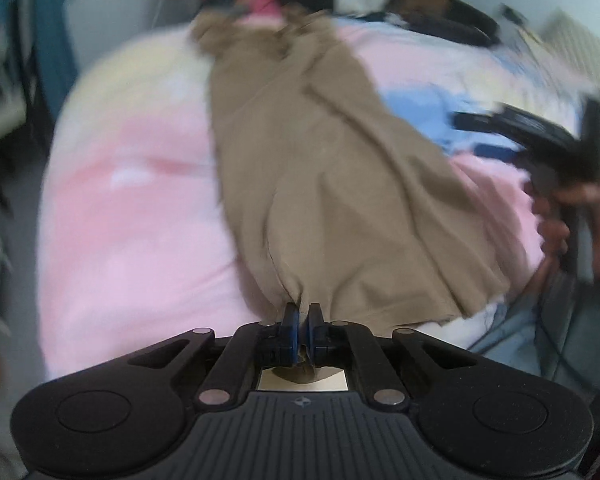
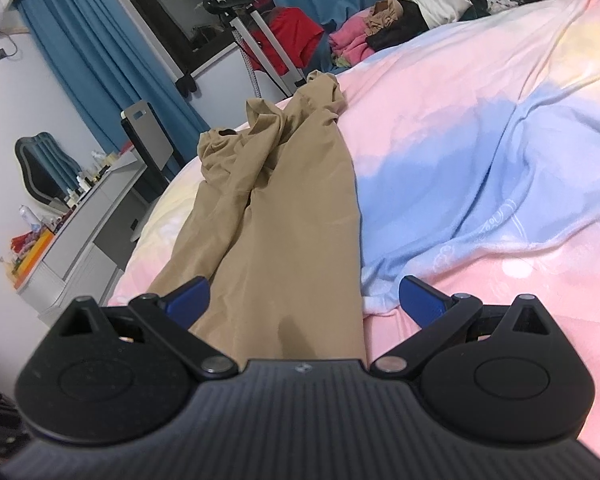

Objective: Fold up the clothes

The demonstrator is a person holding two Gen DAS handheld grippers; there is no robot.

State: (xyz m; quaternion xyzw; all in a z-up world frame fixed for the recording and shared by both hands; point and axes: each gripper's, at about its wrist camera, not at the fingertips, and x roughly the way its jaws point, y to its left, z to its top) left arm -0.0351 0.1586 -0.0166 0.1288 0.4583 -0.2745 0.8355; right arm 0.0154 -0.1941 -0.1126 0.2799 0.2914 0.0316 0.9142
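Tan trousers (image 2: 284, 216): thin matt cloth. Bedsheet (image 2: 480, 128): soft matt cotton-like fabric.

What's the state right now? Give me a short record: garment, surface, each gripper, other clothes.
garment: tan trousers lying lengthwise on the bed, far end bunched
surface: bedsheet, pink, blue and pale yellow patches
left gripper: shut on the near edge of the trousers, cloth gathered at the fingertips
right gripper: open, fingers wide apart, trousers lying between them, pads not pressing
other clothes: clothes pile at the far end of the bed, unfolded
picture quality: left wrist view blurred
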